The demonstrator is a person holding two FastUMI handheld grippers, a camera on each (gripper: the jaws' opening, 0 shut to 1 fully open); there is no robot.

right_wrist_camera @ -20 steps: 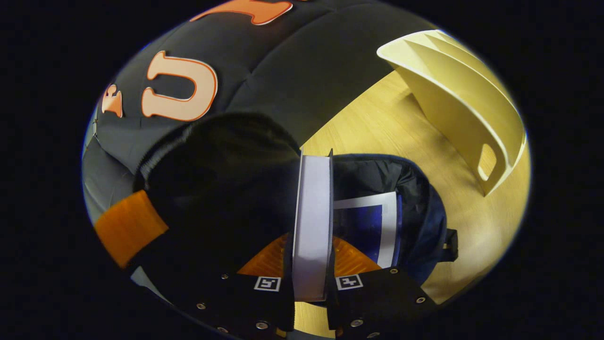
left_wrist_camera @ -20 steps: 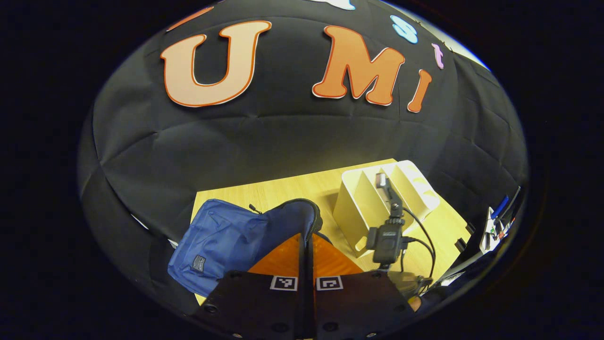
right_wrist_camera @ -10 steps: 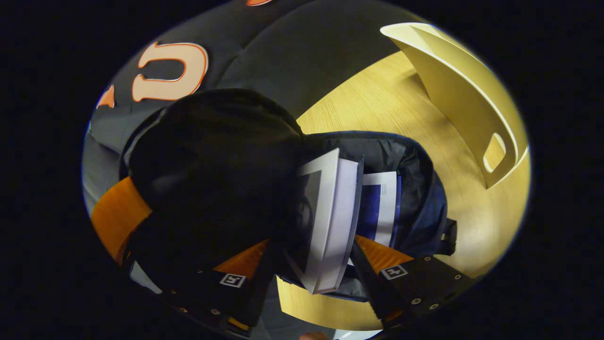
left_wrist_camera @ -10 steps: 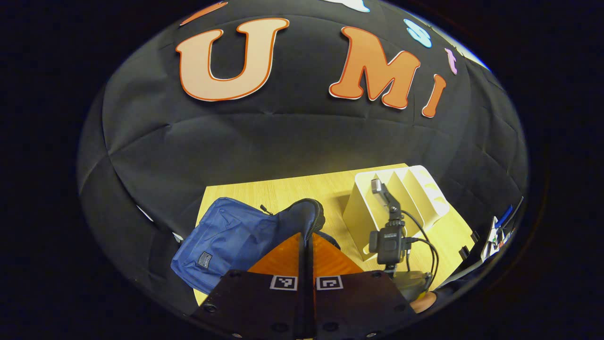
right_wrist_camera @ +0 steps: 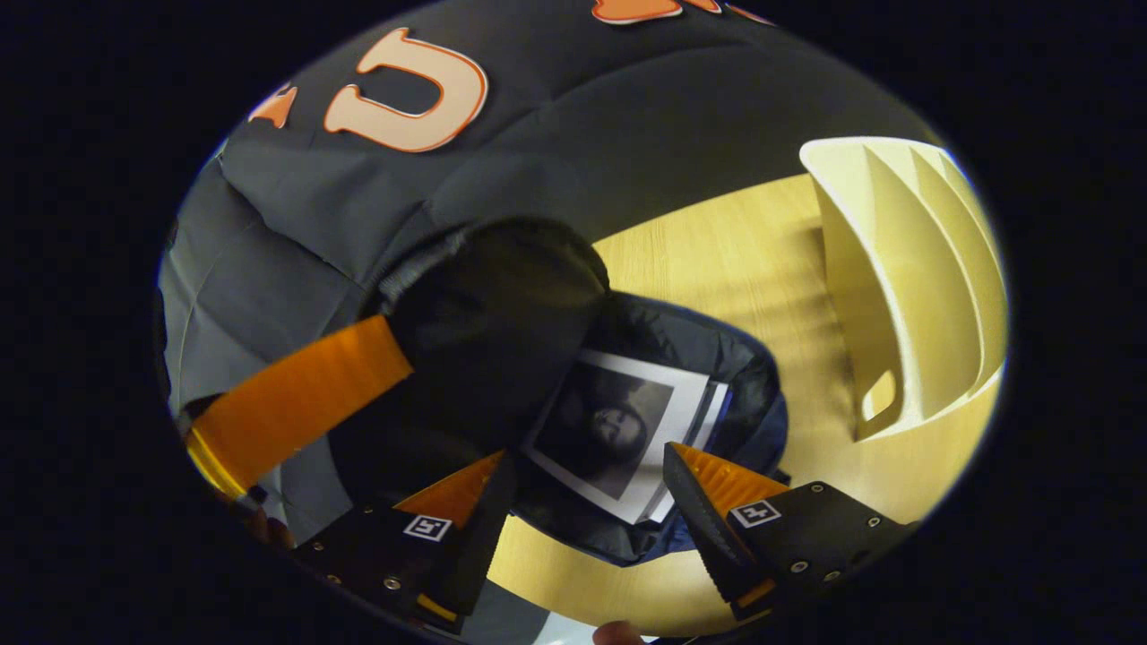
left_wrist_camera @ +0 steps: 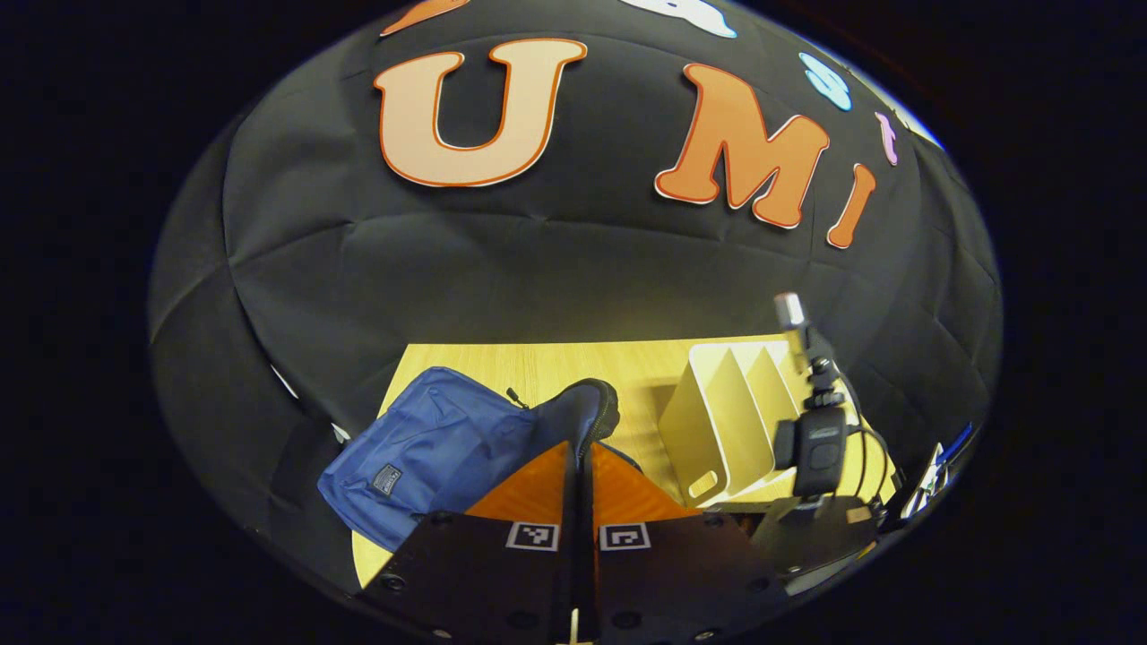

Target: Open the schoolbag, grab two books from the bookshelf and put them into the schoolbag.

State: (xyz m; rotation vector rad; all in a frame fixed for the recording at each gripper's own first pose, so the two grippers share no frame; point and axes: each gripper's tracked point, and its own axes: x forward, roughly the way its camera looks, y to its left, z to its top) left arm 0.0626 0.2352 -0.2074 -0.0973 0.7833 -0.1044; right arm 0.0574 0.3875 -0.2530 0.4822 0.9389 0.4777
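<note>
While the right claw gaped wide above the open schoolbag, the left claw pinched its raised flap; two books lay inside, the bookshelf nearby on the worktop.

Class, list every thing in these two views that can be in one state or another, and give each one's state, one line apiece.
schoolbag: open, flap held up
top book: lying inside the schoolbag, released
second book: under it, an edge showing
bookshelf: upright on the table, visible slots empty
left tongs: shut on the schoolbag's flap
right tongs: open above the books, holding nothing
</note>
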